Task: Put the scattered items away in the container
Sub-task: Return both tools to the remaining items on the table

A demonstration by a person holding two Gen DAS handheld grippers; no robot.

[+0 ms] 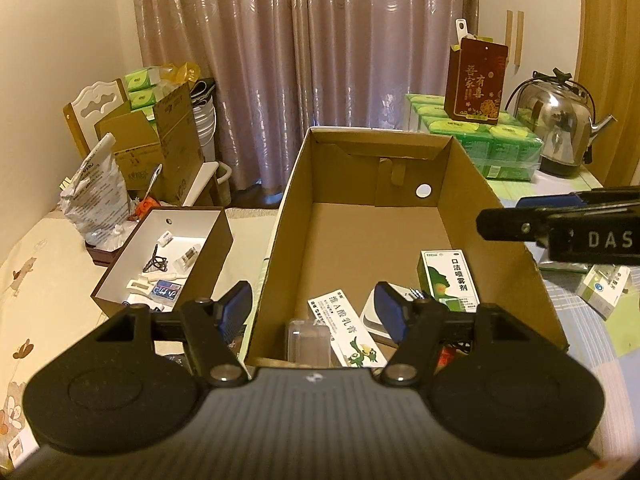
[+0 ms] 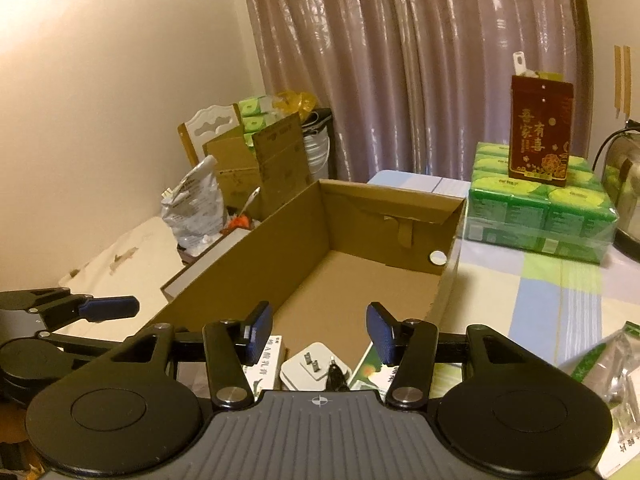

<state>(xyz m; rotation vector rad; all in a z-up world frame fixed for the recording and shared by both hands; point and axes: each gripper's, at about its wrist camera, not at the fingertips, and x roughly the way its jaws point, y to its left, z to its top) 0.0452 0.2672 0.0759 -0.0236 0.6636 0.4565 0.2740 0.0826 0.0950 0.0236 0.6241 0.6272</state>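
An open brown cardboard box [image 1: 460,184] [image 2: 248,256] stands in front of both grippers. At its near end lie a green-and-white medicine box [image 1: 450,276], a long white ointment box [image 1: 348,326], a clear plastic case [image 1: 308,338] and a white charger plug [image 2: 310,368]. My left gripper [image 1: 314,312] is open and empty, above the box's near end. My right gripper [image 2: 318,334] is open and empty above the plug; in the left wrist view its fingers [image 1: 516,222] reach in from the right. A white medicine box [image 1: 606,290] lies on the bedding right of the box.
A smaller white-lined box [image 1: 176,256] with small items sits left of the big box. A silver-white bag [image 1: 96,196] and cartons stand behind it. Green tissue packs [image 2: 536,216] with a red box [image 2: 540,128] on top and a steel kettle [image 1: 560,120] stand at the back right.
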